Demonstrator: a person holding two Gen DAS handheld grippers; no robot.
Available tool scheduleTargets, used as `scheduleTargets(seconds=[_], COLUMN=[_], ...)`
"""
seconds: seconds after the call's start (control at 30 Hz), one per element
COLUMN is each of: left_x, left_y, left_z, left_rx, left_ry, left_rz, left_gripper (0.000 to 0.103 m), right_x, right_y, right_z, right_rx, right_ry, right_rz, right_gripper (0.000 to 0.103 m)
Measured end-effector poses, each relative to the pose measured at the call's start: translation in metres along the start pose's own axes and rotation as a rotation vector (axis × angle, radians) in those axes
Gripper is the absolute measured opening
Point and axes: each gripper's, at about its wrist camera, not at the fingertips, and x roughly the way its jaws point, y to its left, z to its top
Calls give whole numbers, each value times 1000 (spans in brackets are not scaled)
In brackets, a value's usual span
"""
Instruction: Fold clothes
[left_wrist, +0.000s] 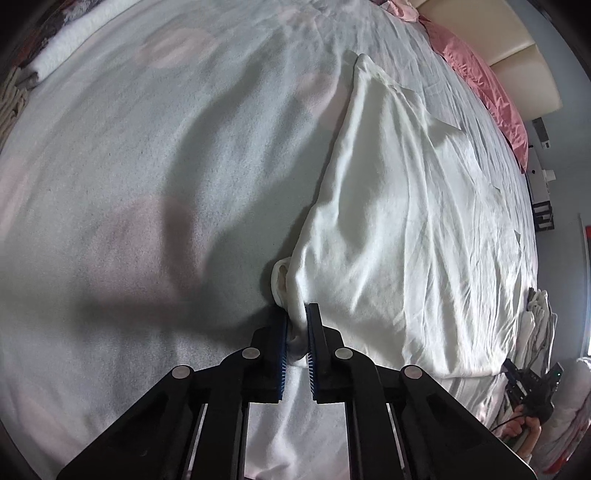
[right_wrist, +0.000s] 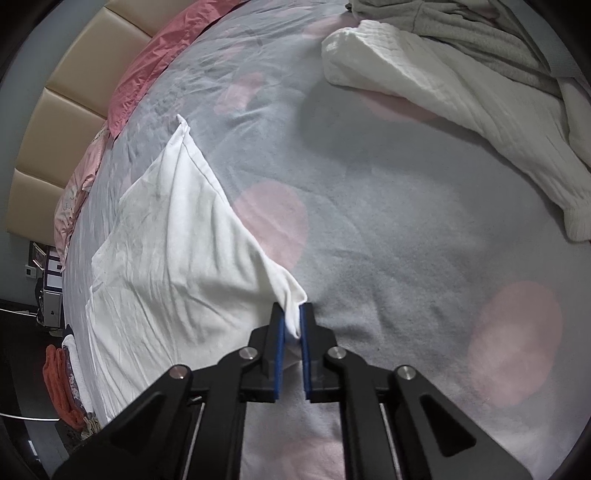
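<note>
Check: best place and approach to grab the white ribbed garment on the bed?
Judging by its pose, take the white ribbed garment at its cuffed end, coming from the open blanket side: that end lies free, while grey clothing overlaps the far side.

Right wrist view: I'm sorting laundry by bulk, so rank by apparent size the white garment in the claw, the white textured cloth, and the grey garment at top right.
1. White garment, largest, though nearest the camera.
2. White textured cloth.
3. Grey garment, smallest, but cut off by the frame edge, so unsure.
</note>
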Motion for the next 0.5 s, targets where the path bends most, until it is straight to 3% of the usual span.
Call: scheduleTargets(seconds=[0.17,0.23,0.33,0.47,0.5], left_x=[-31,-69,-83,-57,-73], left_y=[-23,-2,-9,-51,-43], left_z=[-1,-26,-22,11,1], left_rx=[78,107,123,131,134], left_ry=[-122,-149,-180,-201,-196], left_rz=[-1,4,6,9,13], left_gripper=[9,8,8,8,8], right_x=[-23,-34,-49,-71,-76], right_y=[9,13,20,21,20], right_z=[-6,-9,-11,-21,-24], right_rx=[-49,-64,-78,-61,-51], right_ry=[-78,-107,-131,-161,-168], right_rz=[8,12,10,19,16], right_gripper=[5,4,4,4,4])
